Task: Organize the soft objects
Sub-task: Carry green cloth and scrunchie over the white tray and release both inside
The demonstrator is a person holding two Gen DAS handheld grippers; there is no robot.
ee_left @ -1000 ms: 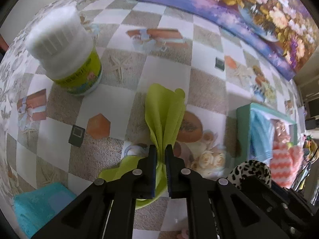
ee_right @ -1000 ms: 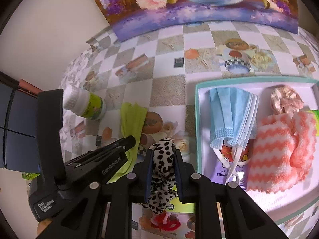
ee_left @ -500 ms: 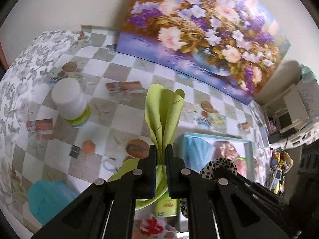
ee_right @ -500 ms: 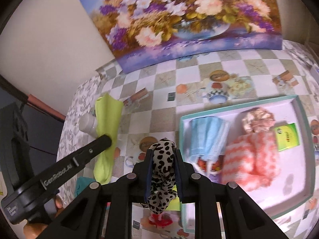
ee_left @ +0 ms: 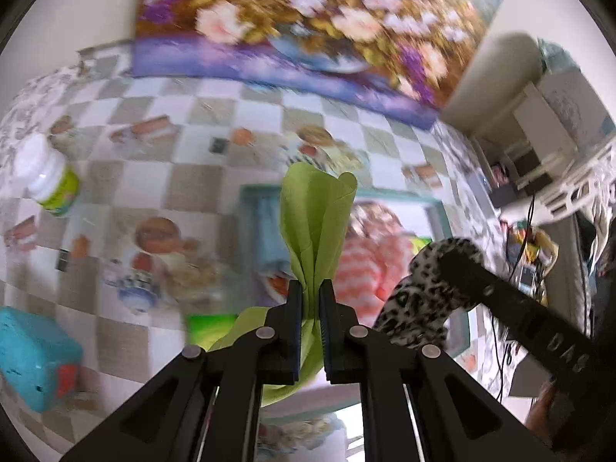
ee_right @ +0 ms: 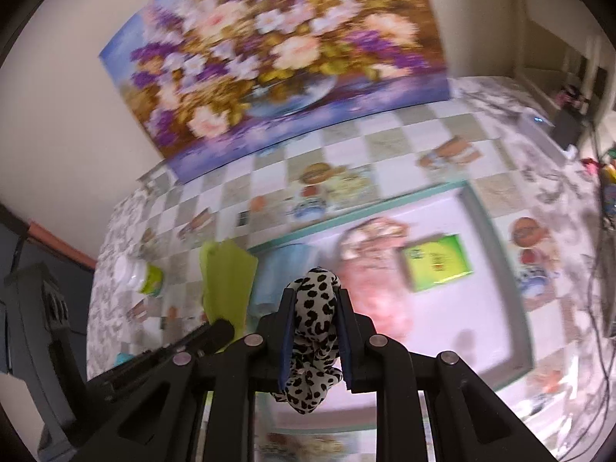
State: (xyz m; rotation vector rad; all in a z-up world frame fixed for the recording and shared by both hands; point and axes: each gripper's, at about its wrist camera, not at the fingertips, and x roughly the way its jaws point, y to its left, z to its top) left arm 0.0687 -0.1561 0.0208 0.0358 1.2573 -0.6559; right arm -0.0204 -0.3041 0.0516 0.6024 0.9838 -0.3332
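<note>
Left gripper (ee_left: 311,288) jaws clamped tight on green cloth (ee_left: 315,223), held above the teal tray (ee_right: 496,238). Right gripper (ee_right: 315,300) pinches leopard-print fabric (ee_right: 313,327) narrowly, also over the tray, beside the green cloth.

1. Green cloth (ee_left: 315,223): we see a thin lime-green piece, pinched at its middle, folds fanning upward & a loose tail hanging below; held in the air above the tray's left end.
2. Leopard scrunchie (ee_right: 315,331): black-on-white spotted fabric, bunched, clamped in the air over the tray, one end poking up, the rest drooping under.
3. Tray (ee_right: 496,238): teal rim, pale inside, flat on the checked tablecloth. We make out inside it (blurry): blue cloth at left, pink-white striped fluffy cloth at mid, a beige ruffled item behind it.
</note>
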